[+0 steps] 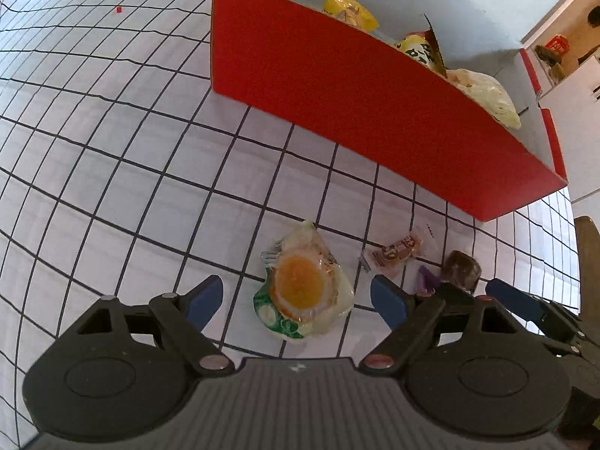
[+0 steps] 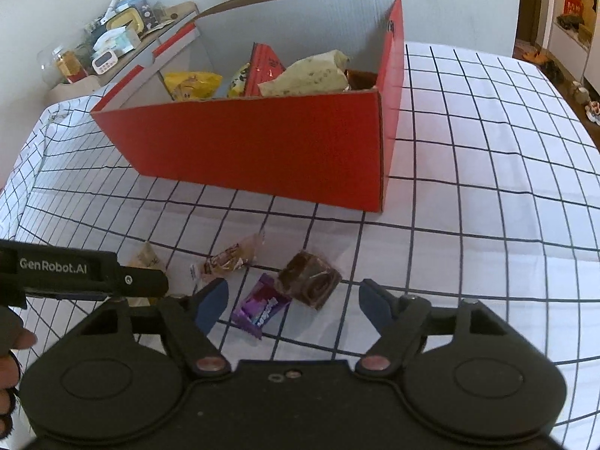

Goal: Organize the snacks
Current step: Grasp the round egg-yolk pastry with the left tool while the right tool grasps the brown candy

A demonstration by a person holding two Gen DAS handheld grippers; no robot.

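A red cardboard box (image 1: 356, 112) (image 2: 262, 150) holds several snack packs. My left gripper (image 1: 296, 302) is open, its fingers on either side of a clear pack with an orange disc (image 1: 303, 292) lying on the checked cloth. My right gripper (image 2: 294, 303) is open just above a purple candy wrapper (image 2: 260, 309) and a brown wrapped cake (image 2: 309, 279). A small tan wrapped snack (image 2: 228, 258) (image 1: 397, 251) lies between the two groups. The brown cake (image 1: 459, 270) and a bit of the purple wrapper (image 1: 425, 279) also show in the left wrist view.
The white cloth with black grid lines (image 2: 487, 187) covers the table. A cluttered shelf (image 2: 112, 45) stands beyond the table's far left corner. The left gripper's body (image 2: 75, 273) crosses the right view at the left. The right gripper's finger (image 1: 517, 300) shows in the left view.
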